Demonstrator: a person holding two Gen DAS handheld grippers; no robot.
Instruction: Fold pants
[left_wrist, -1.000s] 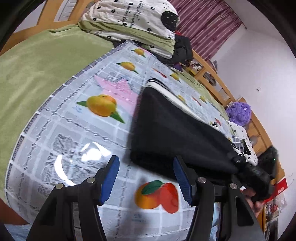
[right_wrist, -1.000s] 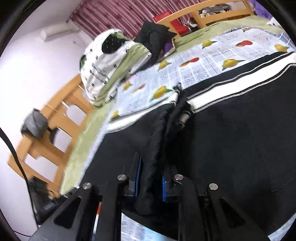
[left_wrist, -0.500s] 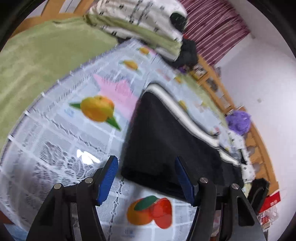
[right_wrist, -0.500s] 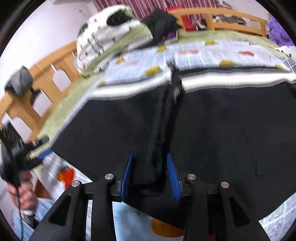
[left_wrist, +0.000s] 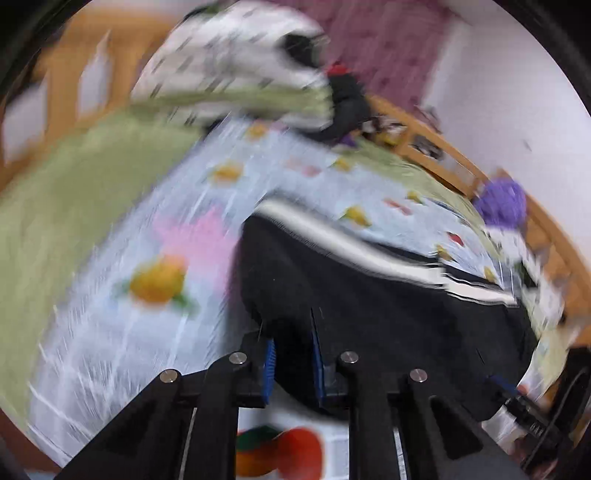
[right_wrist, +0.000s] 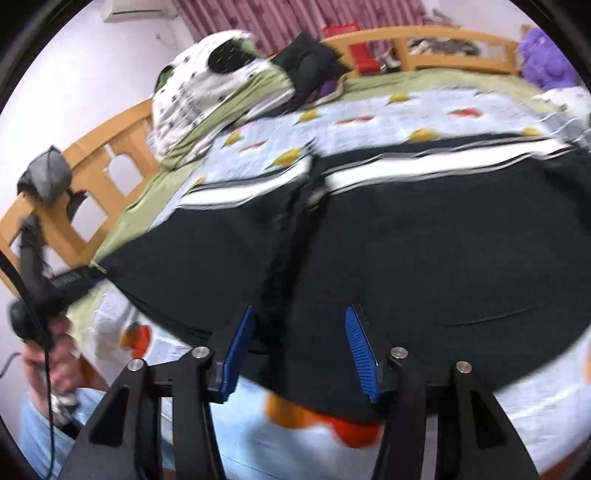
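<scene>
The black fabric pants with a white side stripe (left_wrist: 369, 295) lie spread flat across the bed's fruit-printed blue-and-white cloth (left_wrist: 110, 332), with a green sheet (left_wrist: 55, 206) beyond its edge and the wooden bed frame (right_wrist: 110, 147) behind. At the near left corner of the garment, the left tongs (left_wrist: 291, 358) have just been closing and now pinch the dark hem between their blue pads, the view being blurred. In the right wrist view, the right tongs (right_wrist: 299, 347) have just been opening; their pads stand apart over the central ridge of the pants, and no pad seems to press on the cloth. Judging from how they lie, the pants are laid out long, perhaps doubled leg on leg, and the crosswise folds are yet to be made.
</scene>
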